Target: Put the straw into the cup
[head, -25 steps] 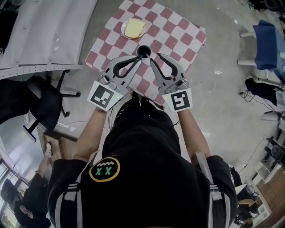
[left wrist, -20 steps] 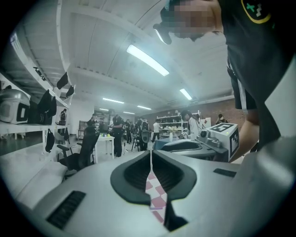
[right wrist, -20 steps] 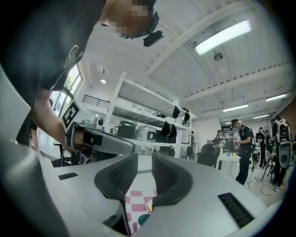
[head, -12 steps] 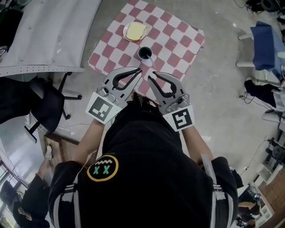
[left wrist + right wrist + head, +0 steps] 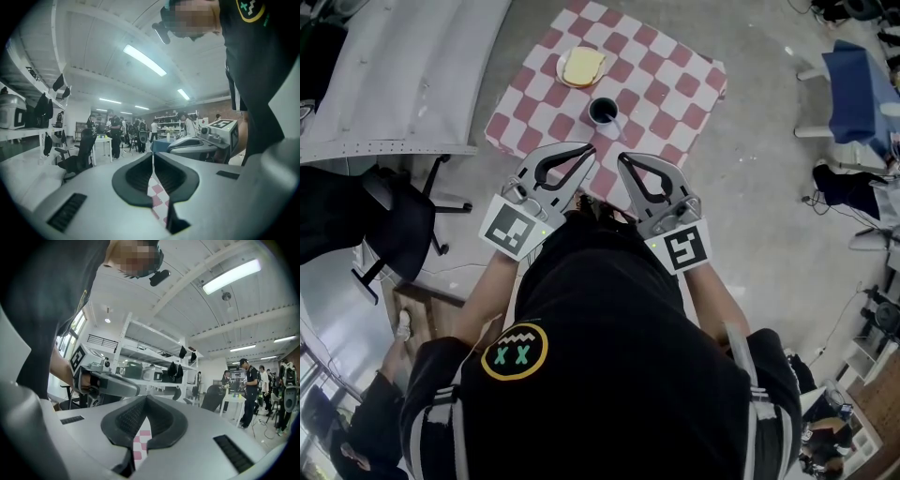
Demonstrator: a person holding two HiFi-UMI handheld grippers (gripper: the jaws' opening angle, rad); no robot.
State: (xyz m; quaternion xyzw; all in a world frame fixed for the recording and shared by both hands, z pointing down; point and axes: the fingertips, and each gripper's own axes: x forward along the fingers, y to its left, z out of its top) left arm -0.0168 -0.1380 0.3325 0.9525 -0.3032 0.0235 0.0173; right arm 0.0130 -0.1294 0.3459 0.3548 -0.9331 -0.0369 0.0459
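Note:
A dark cup (image 5: 603,111) stands on the red-and-white checked table (image 5: 675,84), and a pale straw (image 5: 617,123) leans out of it toward me. My left gripper (image 5: 594,148) and right gripper (image 5: 621,157) hover side by side over the table's near edge, a short way back from the cup. Both are shut with nothing in them. In the left gripper view the left gripper (image 5: 153,154) has its jaws meeting at the tip. The right gripper (image 5: 146,397) shows the same in its own view. Both point level across the room.
A plate with a yellow slice (image 5: 584,66) sits beyond the cup. A black office chair (image 5: 389,220) and a grey bench (image 5: 403,75) stand to the left, a blue chair (image 5: 861,84) to the right. People stand far off in the room (image 5: 115,133).
Both grippers have drawn back from the cup toward me. The right gripper's jaws, open a second ago, have shut. The cup stays on the table with the straw in it.

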